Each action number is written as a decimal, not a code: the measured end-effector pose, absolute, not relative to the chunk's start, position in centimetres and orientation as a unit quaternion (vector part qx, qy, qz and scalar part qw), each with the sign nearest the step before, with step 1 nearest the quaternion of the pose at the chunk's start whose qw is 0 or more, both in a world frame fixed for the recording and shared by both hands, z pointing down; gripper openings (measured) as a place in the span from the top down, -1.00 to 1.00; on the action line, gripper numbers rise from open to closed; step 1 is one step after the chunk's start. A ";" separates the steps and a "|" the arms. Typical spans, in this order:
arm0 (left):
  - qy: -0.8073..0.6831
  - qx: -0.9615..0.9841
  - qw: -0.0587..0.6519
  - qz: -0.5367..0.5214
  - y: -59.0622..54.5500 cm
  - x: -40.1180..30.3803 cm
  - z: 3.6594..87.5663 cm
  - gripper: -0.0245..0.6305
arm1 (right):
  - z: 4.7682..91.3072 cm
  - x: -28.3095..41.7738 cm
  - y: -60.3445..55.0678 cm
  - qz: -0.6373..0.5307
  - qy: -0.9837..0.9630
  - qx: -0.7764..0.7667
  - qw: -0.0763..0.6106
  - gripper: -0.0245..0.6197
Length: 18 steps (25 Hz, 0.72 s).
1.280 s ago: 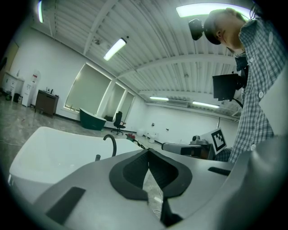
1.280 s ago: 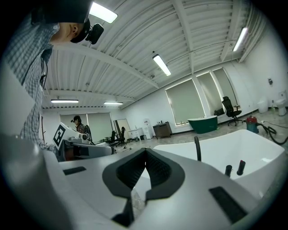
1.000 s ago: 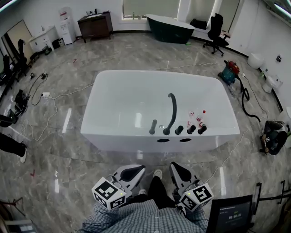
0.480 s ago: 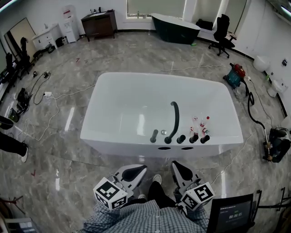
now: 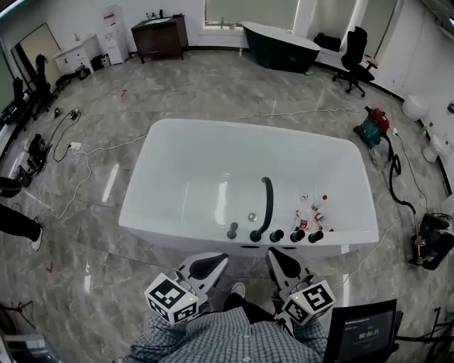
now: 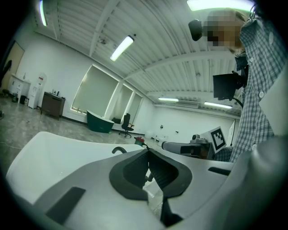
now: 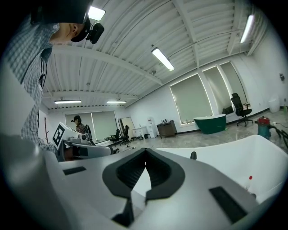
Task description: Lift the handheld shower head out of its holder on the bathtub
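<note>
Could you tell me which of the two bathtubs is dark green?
The far bathtub, under the window; the near bathtub is white.

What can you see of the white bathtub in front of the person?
The white bathtub is a glossy, freestanding tub with rounded corners, standing on the grey marble-look floor. It holds no visible water. Along its near rim stand dark fittings: a tall curved spout, a short upright piece left of it and three knobs to the right. Small red-capped bottles lie by the knobs.

Glossy smooth white bathtub [image 5: 170, 184], matt black spout [image 5: 267, 202], polished marble-look floor [image 5: 213, 85].
</note>
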<state>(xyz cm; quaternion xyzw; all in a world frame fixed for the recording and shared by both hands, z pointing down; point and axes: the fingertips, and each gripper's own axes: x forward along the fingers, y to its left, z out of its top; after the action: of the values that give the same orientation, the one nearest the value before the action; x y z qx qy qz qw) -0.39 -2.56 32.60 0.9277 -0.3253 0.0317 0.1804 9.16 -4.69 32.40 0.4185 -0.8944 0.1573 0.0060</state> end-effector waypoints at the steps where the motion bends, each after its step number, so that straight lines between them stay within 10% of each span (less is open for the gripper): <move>1: -0.328 0.927 0.180 0.031 -3.3 -0.2 32.4 0.90 | 32.2 9.4 -5.4 0.155 -0.897 0.415 0.006 0.88; 18: -0.333 0.927 0.170 0.040 -9.4 6.4 31.7 0.90 | 31.2 16.7 -11.7 0.142 -0.897 0.419 -0.005 0.88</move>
<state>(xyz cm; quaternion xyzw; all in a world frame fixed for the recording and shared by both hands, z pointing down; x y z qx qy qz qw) 6.43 -9.36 31.72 0.9267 -0.3326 0.0399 0.1701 16.67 -11.69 31.18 0.4189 -0.8968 0.1422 -0.0053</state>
